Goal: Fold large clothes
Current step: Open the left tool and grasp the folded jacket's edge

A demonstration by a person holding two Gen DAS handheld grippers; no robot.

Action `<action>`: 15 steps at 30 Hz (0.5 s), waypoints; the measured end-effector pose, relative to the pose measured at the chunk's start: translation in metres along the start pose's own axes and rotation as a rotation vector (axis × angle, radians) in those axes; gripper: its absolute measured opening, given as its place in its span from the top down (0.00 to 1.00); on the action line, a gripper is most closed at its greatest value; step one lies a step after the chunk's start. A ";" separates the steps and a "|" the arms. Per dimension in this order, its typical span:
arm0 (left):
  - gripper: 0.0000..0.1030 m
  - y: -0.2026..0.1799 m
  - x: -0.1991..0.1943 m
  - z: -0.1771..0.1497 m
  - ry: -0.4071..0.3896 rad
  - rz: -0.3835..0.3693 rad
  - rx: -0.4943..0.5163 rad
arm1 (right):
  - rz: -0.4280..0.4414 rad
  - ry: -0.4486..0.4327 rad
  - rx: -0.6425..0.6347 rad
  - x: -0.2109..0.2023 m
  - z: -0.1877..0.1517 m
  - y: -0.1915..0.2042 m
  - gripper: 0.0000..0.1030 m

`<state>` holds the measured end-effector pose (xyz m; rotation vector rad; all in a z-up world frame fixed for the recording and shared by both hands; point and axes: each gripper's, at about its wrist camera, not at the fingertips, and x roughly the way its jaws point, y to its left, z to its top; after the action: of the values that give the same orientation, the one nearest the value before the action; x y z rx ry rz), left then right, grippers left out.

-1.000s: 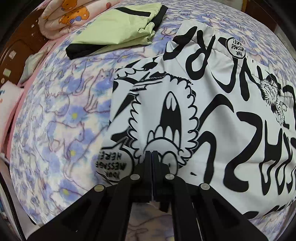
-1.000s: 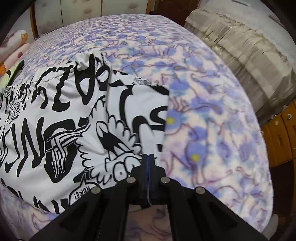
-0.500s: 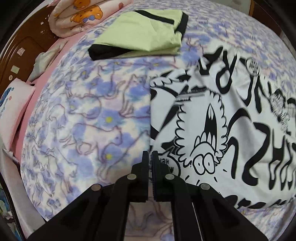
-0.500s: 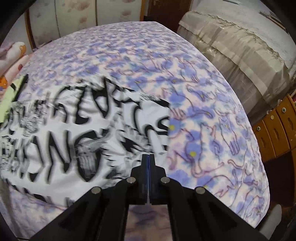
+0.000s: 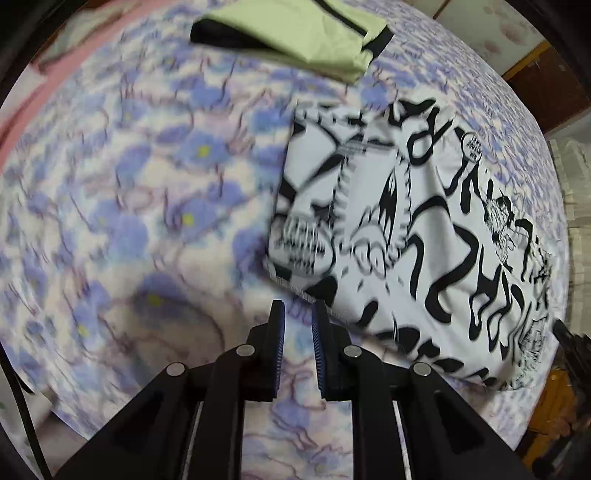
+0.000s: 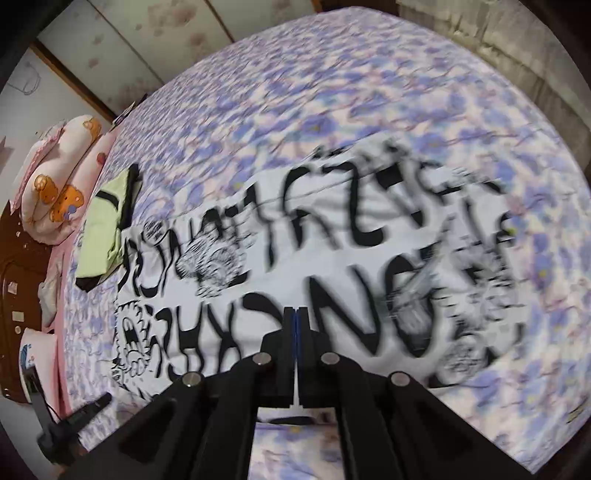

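Note:
A white garment with bold black graphic print (image 5: 406, 240) lies flat as a long strip on the flowered bed sheet (image 5: 147, 184). My left gripper (image 5: 298, 314) hovers over bare sheet just off the garment's near left corner. Its jaws are opening, a narrow gap shows, and nothing is between them. In the right wrist view the same garment (image 6: 332, 266) stretches across the bed, blurred. My right gripper (image 6: 296, 312) is shut above its near edge, with no cloth seen between its fingers.
A folded green and black garment (image 5: 295, 33) lies beyond the white one, also seen as the green garment (image 6: 103, 236) at left. Bear-print pillows (image 6: 62, 184) and a wooden headboard (image 6: 18, 277) lie left. A beige covered pile (image 6: 517, 48) stands far right.
Both grippers have let go of the garment's side edges and pulled away. The left one moved off the cloth and its jaws have parted. The right view now looks over the whole garment.

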<state>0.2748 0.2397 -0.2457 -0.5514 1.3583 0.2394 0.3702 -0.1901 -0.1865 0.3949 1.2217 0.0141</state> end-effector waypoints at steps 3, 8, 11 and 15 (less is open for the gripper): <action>0.87 0.007 0.014 -0.011 0.067 -0.068 -0.034 | 0.029 0.053 0.044 0.023 -0.001 0.010 1.00; 0.84 0.010 0.035 -0.024 0.137 -0.137 -0.062 | -0.003 0.149 0.096 0.065 0.000 0.022 1.00; 0.79 0.009 0.047 -0.028 0.167 -0.177 -0.053 | -0.031 0.187 0.090 0.088 -0.002 0.031 1.00; 0.77 0.012 0.055 -0.026 0.187 -0.267 -0.074 | -0.089 0.227 0.111 0.110 -0.006 0.033 1.00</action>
<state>0.2588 0.2289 -0.3042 -0.8256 1.4429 0.0205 0.4102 -0.1332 -0.2784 0.4442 1.4676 -0.0877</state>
